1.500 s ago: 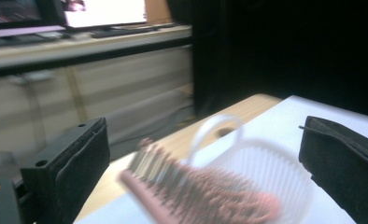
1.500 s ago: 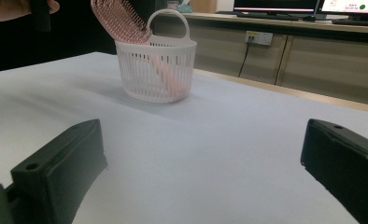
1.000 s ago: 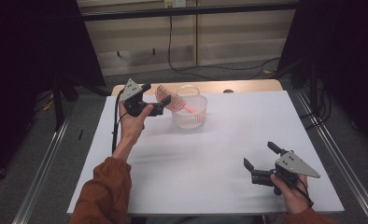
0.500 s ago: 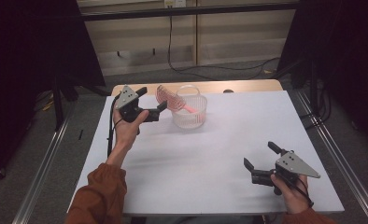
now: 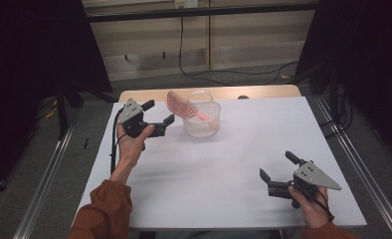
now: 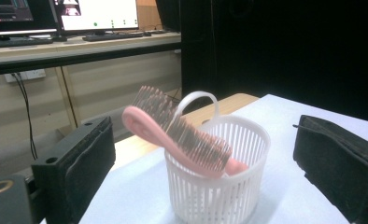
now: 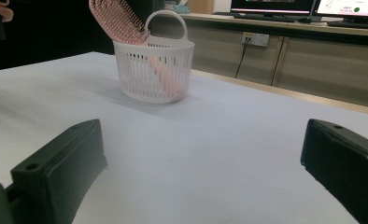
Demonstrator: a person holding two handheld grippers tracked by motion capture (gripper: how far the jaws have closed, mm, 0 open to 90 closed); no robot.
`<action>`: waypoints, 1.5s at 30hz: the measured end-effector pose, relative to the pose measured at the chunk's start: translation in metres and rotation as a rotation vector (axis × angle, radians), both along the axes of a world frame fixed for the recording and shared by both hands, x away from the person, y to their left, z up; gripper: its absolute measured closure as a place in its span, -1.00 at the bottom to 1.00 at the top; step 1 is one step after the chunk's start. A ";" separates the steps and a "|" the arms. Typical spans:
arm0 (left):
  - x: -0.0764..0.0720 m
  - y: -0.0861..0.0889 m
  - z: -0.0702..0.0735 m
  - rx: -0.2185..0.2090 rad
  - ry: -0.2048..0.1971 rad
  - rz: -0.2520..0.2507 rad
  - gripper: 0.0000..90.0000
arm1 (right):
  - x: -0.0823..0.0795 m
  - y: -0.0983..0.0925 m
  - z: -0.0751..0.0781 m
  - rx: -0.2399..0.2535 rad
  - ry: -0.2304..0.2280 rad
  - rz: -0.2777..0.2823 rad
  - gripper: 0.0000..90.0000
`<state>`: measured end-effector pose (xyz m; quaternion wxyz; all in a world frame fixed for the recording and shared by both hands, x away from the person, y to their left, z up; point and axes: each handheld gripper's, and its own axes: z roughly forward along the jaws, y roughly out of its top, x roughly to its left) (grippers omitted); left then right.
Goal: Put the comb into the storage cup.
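The pink hairbrush [image 5: 184, 107] stood tilted in the white plastic basket [image 5: 202, 121], its handle end down inside and its bristled head leaning out over the rim on the side toward the left gripper [image 5: 156, 118]. The basket sat on the white table [image 5: 224, 169] near the far edge, its looped handle upright at the back.

The left gripper hovered just beside the basket, apart from it, pointing at it from the left in the high view. Its jaws had just been closing a little, yet they stood wide apart, with nothing between the pads; in the left gripper view the basket [image 6: 218, 172] and brush [image 6: 177, 135] lay ahead between the two black jaws, untouched. The person's left hand [image 5: 133, 142] gripped the tool from below, a rust-coloured sleeve [image 5: 104, 211] showing at the forearm.

The right gripper [image 5: 278, 172] rested low over the near right part of the table, well apart from the basket. Its jaws gaped too, holding nothing; the right gripper view looked across bare tabletop toward the basket [image 7: 154, 70] and the brush head [image 7: 116, 21] beyond.
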<state>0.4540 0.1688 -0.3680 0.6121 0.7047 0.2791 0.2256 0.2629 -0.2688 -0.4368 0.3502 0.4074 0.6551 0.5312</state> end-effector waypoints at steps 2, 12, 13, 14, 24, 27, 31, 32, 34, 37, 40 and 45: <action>0.000 0.003 -0.002 0.005 0.006 0.008 -0.88 | 0.000 0.000 0.000 -0.002 -0.001 0.001 -1.00; -0.006 0.012 -0.008 -0.002 0.028 0.024 -0.95 | 0.000 0.000 0.000 0.000 -0.004 0.002 -1.00; -0.008 0.012 -0.009 -0.006 0.035 0.022 -0.95 | 0.000 0.000 0.000 0.002 -0.004 0.002 -1.00; -0.008 0.013 -0.008 0.000 0.033 0.019 -0.95 | 0.000 0.000 0.000 0.002 -0.004 0.000 -1.00; -0.017 0.017 -0.019 -0.011 0.046 0.015 -0.95 | 0.000 0.000 0.000 0.002 -0.004 0.000 -1.00; -0.022 0.019 -0.020 -0.004 0.027 0.025 -0.94 | 0.000 0.000 0.000 0.002 -0.006 0.001 -1.00; -0.032 0.023 -0.023 0.020 -0.005 0.038 -0.93 | 0.000 0.000 0.000 0.000 -0.004 -0.001 -1.00; -0.034 0.025 -0.024 0.014 -0.008 0.043 -0.93 | 0.000 0.000 0.000 0.001 -0.004 -0.001 -1.00; -0.036 0.028 -0.024 0.007 -0.017 0.063 -0.93 | 0.000 0.000 0.000 0.001 -0.003 0.001 -1.00; -0.039 0.031 -0.024 0.009 -0.017 0.069 -0.94 | 0.000 0.000 0.000 -0.002 -0.005 0.001 -1.00; -0.043 0.033 -0.026 0.000 -0.016 0.081 -0.95 | 0.000 0.000 0.000 0.001 -0.005 -0.001 -1.00; -0.050 0.033 -0.029 0.014 -0.012 0.079 -0.95 | 0.001 0.000 0.000 0.001 -0.007 -0.006 -1.00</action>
